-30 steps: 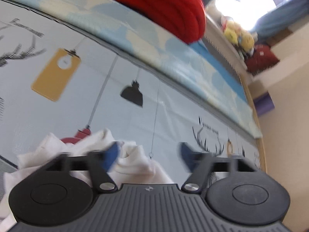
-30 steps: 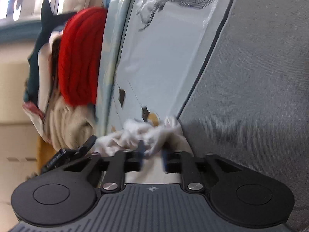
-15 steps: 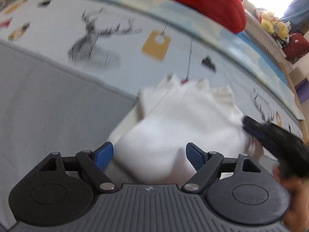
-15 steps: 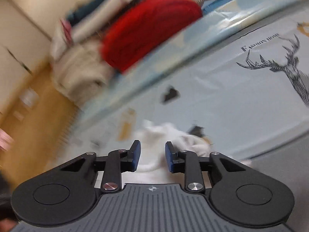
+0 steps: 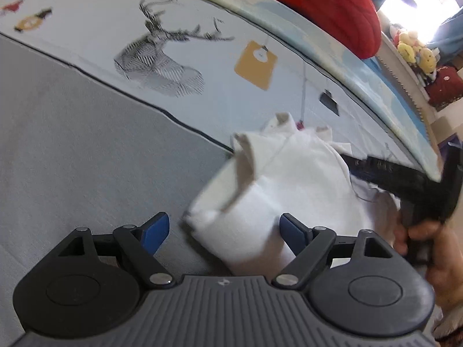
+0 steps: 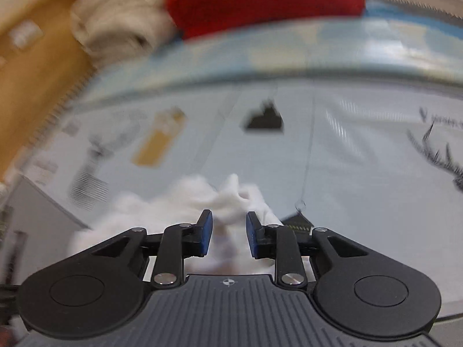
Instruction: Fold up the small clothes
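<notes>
A small white garment point(image 5: 277, 185) lies bunched and partly folded on the printed bed sheet point(image 5: 202, 55), at the edge of a grey blanket point(image 5: 72, 144). My left gripper point(image 5: 224, 232) is open, its blue pads on either side of the garment's near corner, without closing on it. My right gripper point(image 5: 376, 170) shows as a black bar at the garment's far right side. In the right wrist view my right gripper point(image 6: 228, 235) is open with a narrow gap, the white garment point(image 6: 185, 202) just in front of and under the pads.
A red knitted blanket point(image 5: 318, 3) and beige folded cloth point(image 6: 115, 20) are piled at the back of the bed. Plush toys point(image 5: 413, 52) sit on a sill at the far right. A wooden panel point(image 6: 31, 66) borders the bed on the left.
My left gripper has drawn back and now looks down on the garment. My right gripper has opened wider and swung round to face the garment from the other side.
</notes>
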Available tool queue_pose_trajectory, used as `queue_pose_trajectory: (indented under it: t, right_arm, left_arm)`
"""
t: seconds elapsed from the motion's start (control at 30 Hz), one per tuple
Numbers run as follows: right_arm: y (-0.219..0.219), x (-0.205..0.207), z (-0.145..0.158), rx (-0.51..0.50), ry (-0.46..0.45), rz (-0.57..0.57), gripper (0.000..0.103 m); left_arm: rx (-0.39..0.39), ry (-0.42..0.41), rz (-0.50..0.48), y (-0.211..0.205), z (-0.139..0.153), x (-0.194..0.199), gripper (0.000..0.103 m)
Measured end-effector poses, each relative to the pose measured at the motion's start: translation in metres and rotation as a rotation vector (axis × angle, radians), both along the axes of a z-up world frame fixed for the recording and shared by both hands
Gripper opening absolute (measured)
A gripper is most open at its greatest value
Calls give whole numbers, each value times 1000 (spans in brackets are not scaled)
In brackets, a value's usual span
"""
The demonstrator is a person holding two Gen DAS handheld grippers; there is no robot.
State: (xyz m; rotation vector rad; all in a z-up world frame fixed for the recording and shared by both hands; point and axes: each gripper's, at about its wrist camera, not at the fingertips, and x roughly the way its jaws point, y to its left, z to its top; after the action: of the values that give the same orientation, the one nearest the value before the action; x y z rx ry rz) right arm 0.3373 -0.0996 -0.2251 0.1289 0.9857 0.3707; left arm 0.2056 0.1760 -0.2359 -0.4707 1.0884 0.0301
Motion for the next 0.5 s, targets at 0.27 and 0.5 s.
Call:
queue_pose_trajectory:
  t: [0.27, 0.5]
  right_arm:
    - [-41, 12, -5, 228, 115, -371, 34]
    - [-90, -141, 35, 205, -33, -331, 95]
  left_arm:
    - [56, 23, -27, 0, -5, 15, 87]
    - [91, 21, -62, -10, -6, 14, 91]
